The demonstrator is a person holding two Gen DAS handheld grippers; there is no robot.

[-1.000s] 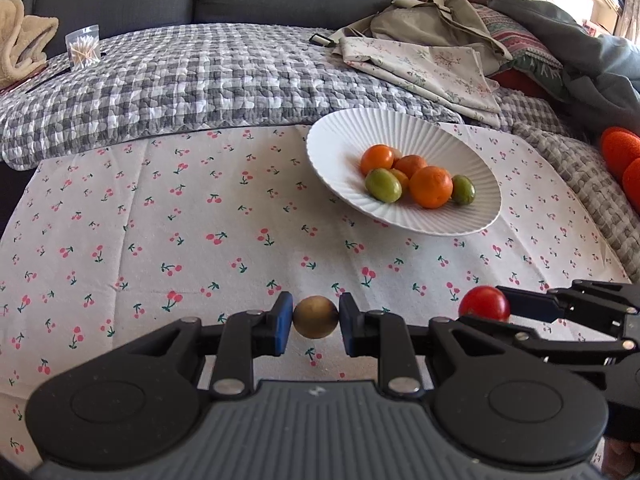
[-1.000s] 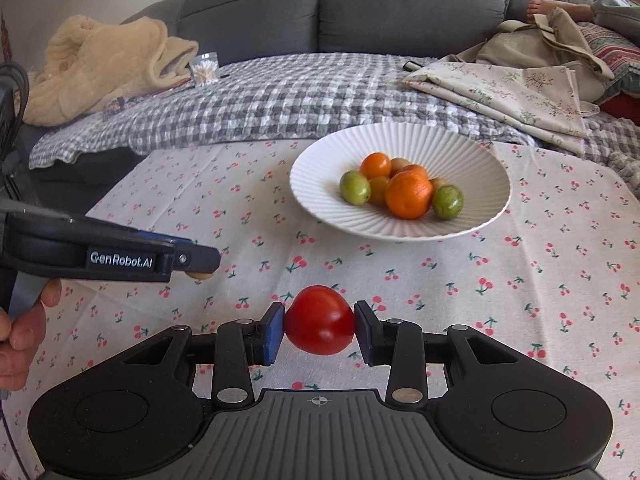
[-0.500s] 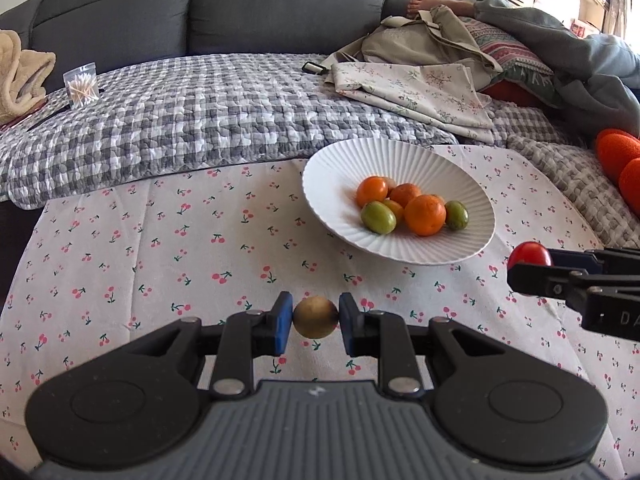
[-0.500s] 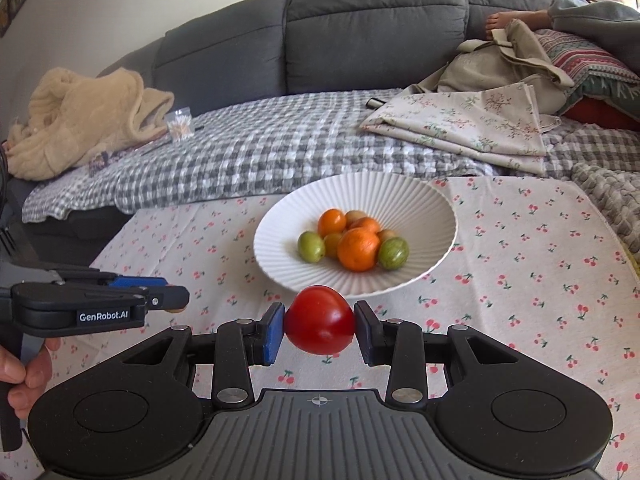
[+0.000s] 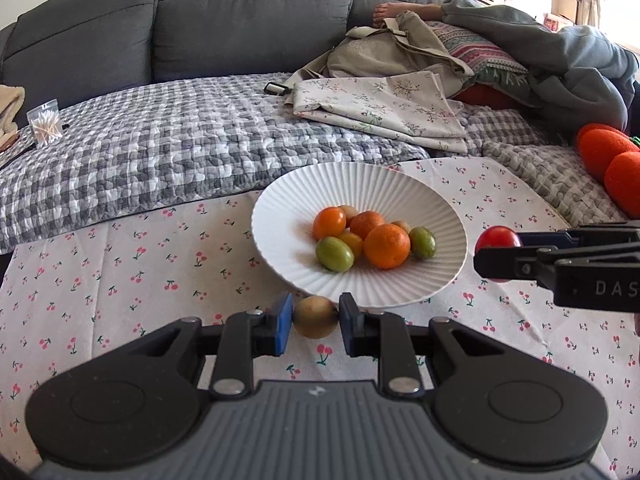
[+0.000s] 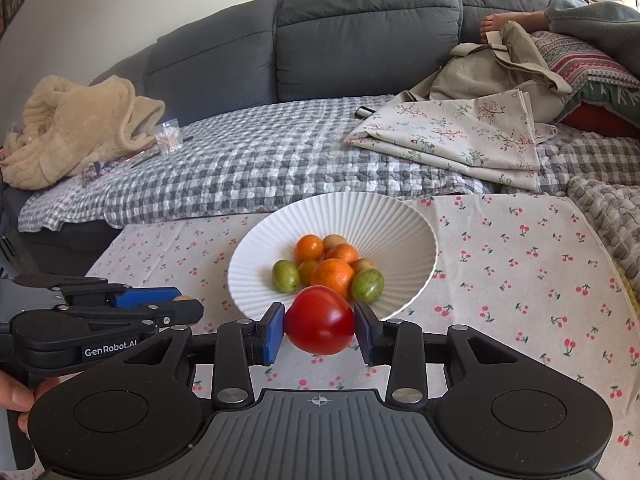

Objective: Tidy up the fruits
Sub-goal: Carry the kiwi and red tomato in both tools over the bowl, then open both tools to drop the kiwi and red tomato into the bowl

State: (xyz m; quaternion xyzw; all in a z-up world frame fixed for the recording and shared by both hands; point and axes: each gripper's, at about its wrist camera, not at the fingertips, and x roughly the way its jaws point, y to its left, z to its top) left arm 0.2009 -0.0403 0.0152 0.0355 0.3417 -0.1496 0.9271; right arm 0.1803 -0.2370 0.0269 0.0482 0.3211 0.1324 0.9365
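Two sets of tongs are seen here, both loaded. The left tongs (image 5: 313, 322) are clenched on a small brownish-yellow fruit (image 5: 315, 317), pinched between the blue pads just in front of the near rim of the white ribbed bowl (image 5: 280, 200). The right tongs (image 6: 318, 328) are clamped on a red tomato (image 6: 320, 319), also held right at the bowl's near edge, w/ the tomato overlapping the rim in the right wrist view.

Both fruits are held up off the cherry-print tablecloth (image 5: 120, 264), which is spread over the table. From the left cam the right tongs are seen coming in from the right side w/ the tomato poking out at the tip, next to the bowl's right edge. From the right cam the left tongs are seen low on the left, approx level w/ the bowl's near rim; a bit of the person's hand (image 6: 16, 394) is visible under them.

Inside the bowl a pile is already sitting: oranges (image 5: 386, 246), a couple of green fruits (image 5: 334, 254), plus some smaller yellowish ones tucked between.

Behind the table a grey sofa (image 6: 360, 32) is covered w/ a checked quilt (image 6: 248, 160), and a folded floral cloth (image 6: 460, 136) is laid on it.
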